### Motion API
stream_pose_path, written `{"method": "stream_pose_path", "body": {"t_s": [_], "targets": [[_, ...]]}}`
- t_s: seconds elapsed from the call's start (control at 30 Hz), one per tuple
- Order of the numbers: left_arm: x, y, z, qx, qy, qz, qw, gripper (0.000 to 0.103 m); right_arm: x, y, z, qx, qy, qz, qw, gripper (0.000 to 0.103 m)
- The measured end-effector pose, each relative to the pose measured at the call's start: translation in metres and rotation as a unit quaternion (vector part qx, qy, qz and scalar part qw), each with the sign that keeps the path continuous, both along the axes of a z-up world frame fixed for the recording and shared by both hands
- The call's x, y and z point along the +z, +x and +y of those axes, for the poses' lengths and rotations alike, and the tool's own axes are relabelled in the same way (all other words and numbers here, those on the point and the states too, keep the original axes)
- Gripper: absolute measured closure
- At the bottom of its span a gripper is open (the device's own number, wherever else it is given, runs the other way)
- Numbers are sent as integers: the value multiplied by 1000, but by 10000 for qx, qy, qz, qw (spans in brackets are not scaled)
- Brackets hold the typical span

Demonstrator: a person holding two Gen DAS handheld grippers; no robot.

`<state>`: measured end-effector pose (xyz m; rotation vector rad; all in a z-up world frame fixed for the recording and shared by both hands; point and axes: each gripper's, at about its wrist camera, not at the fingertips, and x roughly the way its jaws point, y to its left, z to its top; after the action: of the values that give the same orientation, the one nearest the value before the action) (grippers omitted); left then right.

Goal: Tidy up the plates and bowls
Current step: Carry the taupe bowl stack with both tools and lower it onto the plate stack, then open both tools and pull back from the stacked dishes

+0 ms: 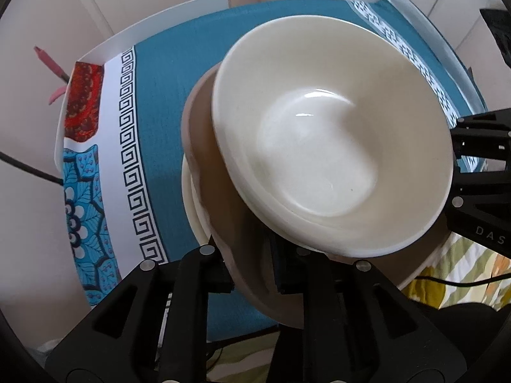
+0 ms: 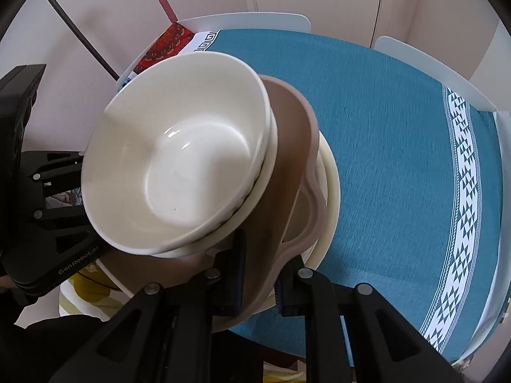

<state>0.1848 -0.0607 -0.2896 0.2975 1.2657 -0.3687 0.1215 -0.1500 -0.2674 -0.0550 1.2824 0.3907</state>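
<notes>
Left wrist view: both grippers, left gripper [image 1: 252, 274] and right gripper [image 2: 260, 274], clamp the beige bowl [image 1: 204, 146]; the tilted white bowls [image 1: 319, 146] may slide off.

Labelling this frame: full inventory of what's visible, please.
white bowls: two nested, cream-white, top of the stack
taupe plate: one, beige-brown, under the bowls, rim in both claws
cream plate: one, off-white, bottom of the stack
tablecloth: one, teal with white patterned borders, covering the table
chairs: two, white, at the table's far side
left claw: black, shut on the taupe plate's rim
right claw: black, shut on the taupe plate's rim
</notes>
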Motion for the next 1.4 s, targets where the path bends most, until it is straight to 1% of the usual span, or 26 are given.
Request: {"method": "stream_pose_path", "body": {"t_s": [0.07, 0.27, 0.43, 0.53, 0.6, 0.63, 0.73, 0.83, 0.93, 1.03, 1.13, 1.17, 1.23, 1.33, 1.37, 1.4], "targets": [[1, 2, -2, -102, 77, 156, 9998, 86, -1, 4, 0, -15, 23, 102, 9999, 89], [4, 7, -1, -171, -20, 685, 9975, 85, 7, 5, -4, -65, -24, 328, 9994, 89], [14, 7, 1, -270, -121, 860, 9959, 80, 11, 8, -8, -147, -48, 467, 9988, 89], [21, 5, 0, -341, -5, 804, 9962, 71, 14, 8, -8, -201, -49, 492, 9986, 89], [30, 2, 0, -394, 105, 644, 9971, 54, 15, 9, -9, -244, -29, 533, 9983, 89], [35, 2, 1, -399, 75, 596, 9974, 51, 16, 7, -9, -260, -39, 541, 9982, 89], [48, -4, 5, -373, 76, 510, 9980, 50, 21, 8, -9, -296, -53, 564, 9980, 89], [59, -12, 8, -316, 36, 428, 9986, 50, 35, 2, -13, -344, -43, 505, 9981, 89], [72, -21, 11, -228, -29, 314, 9992, 50, 51, -9, -19, -411, 102, 401, 9983, 89], [92, -38, 15, -92, -221, 88, 9997, 50, 70, -24, -23, -470, 262, 183, 9984, 89], [120, -55, 18, 131, -495, -363, 9980, 50, 93, -41, -23, -541, 330, -229, 9977, 89], [131, -61, 18, 221, -564, -578, 9965, 50, 105, -50, -25, -567, 349, -470, 9967, 89], [154, -74, 19, 371, -727, -1014, 9915, 50, 124, -63, -26, -625, 386, -842, 9937, 89], [192, -96, 18, 569, -911, -1782, 9781, 49, 158, -81, -29, -777, 392, -1429, 9859, 86], [205, -104, 18, 622, -948, -2074, 9717, 47, 172, -88, -34, -878, 378, -1668, 9813, 73], [218, -112, 17, 664, -990, -2346, 9647, 38, 182, -94, -37, -950, 377, -1842, 9776, 45]]}}
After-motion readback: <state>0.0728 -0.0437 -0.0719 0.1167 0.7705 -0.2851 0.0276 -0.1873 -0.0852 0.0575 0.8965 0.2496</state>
